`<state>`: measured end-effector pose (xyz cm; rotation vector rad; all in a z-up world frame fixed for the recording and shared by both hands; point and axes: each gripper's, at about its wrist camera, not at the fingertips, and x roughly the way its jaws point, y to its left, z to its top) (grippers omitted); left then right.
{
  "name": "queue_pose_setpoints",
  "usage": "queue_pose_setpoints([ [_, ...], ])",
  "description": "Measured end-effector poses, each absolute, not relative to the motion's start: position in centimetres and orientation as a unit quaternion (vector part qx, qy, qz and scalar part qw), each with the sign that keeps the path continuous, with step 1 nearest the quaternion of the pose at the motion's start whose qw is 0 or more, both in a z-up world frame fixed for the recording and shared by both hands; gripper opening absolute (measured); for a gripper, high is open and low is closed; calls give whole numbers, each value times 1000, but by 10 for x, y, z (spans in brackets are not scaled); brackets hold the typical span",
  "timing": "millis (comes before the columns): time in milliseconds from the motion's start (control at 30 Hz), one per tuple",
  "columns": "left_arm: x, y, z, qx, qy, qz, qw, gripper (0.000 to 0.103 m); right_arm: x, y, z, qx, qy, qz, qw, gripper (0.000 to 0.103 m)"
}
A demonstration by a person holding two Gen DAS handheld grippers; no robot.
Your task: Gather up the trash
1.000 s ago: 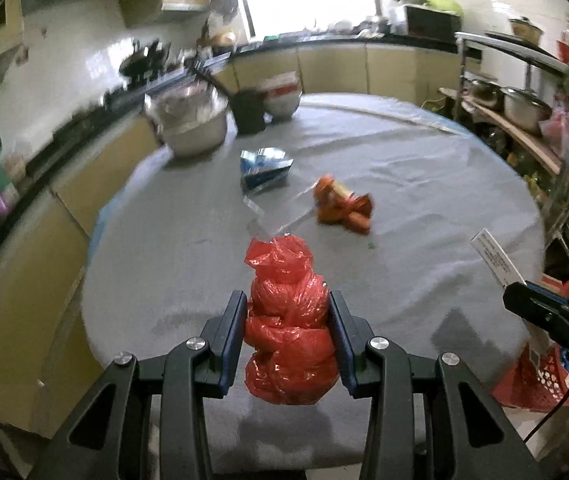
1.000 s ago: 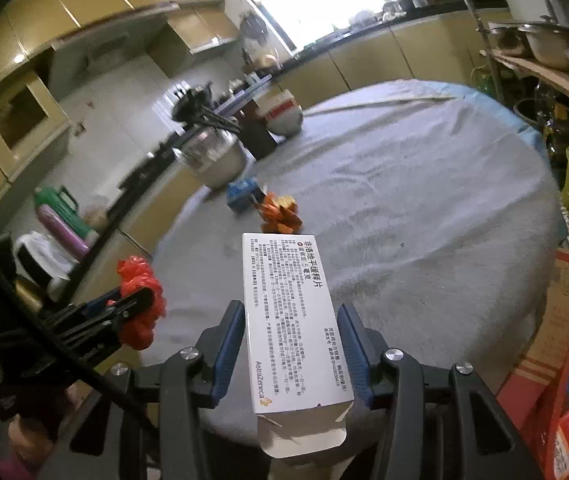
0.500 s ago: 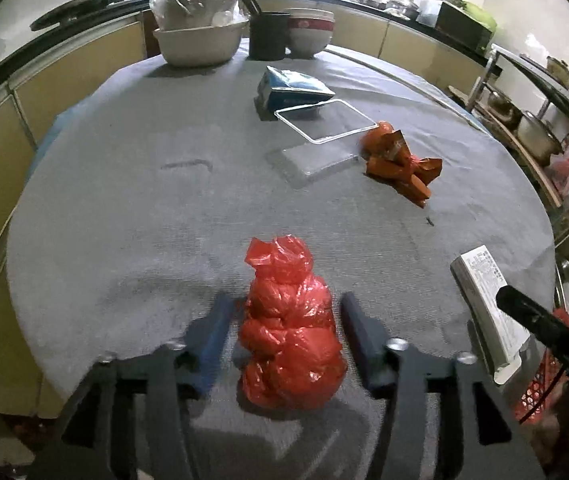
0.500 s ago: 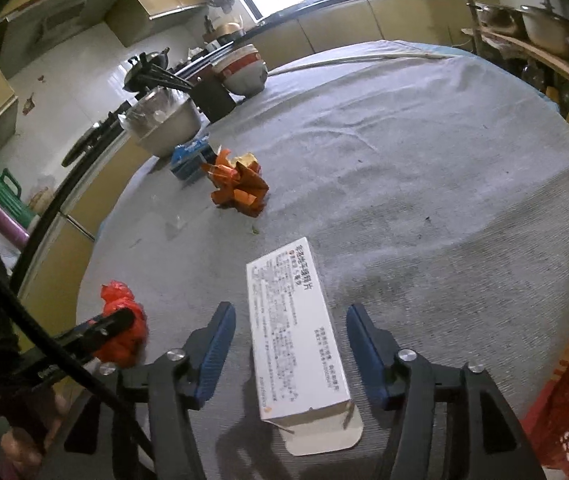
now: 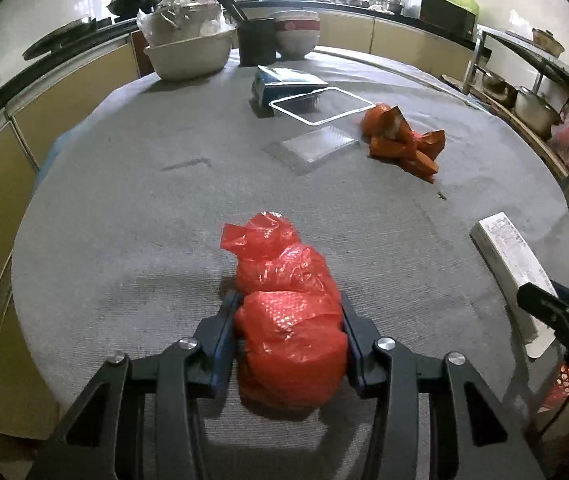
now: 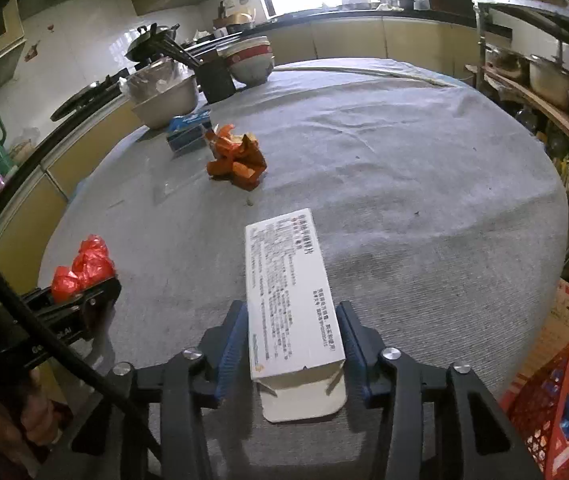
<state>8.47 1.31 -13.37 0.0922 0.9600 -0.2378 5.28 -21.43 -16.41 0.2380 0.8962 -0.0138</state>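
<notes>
A crumpled red plastic bag [image 5: 284,300] lies on the grey tablecloth [image 5: 124,208] at the near edge. My left gripper [image 5: 289,308] is open, its fingers on either side of the bag's near half. The bag also shows in the right wrist view [image 6: 82,268]. A white printed carton [image 6: 288,300] lies flat on the cloth near the front edge. My right gripper [image 6: 290,316] is open, with small gaps between its fingers and the carton. The carton shows in the left wrist view [image 5: 508,256] too.
An orange crumpled wrapper [image 5: 404,140], a clear plastic lid [image 5: 316,110] and a blue packet [image 5: 280,84] lie mid-table. Bowls [image 5: 188,52], a black utensil holder [image 5: 256,46] stand at the back. A red basket [image 6: 564,392] sits low right. A metal shelf rack [image 5: 540,92] stands right.
Both grippers came down from above the table edge and opened. The red bag and the white carton now lie on the cloth between the spread fingers.
</notes>
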Motion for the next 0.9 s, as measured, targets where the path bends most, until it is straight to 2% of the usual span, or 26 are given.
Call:
queue_pose_setpoints([
  [900, 105, 5, -138, 81, 506, -139, 847, 47, 51, -218, -166, 145, 433, -18, 890, 49],
])
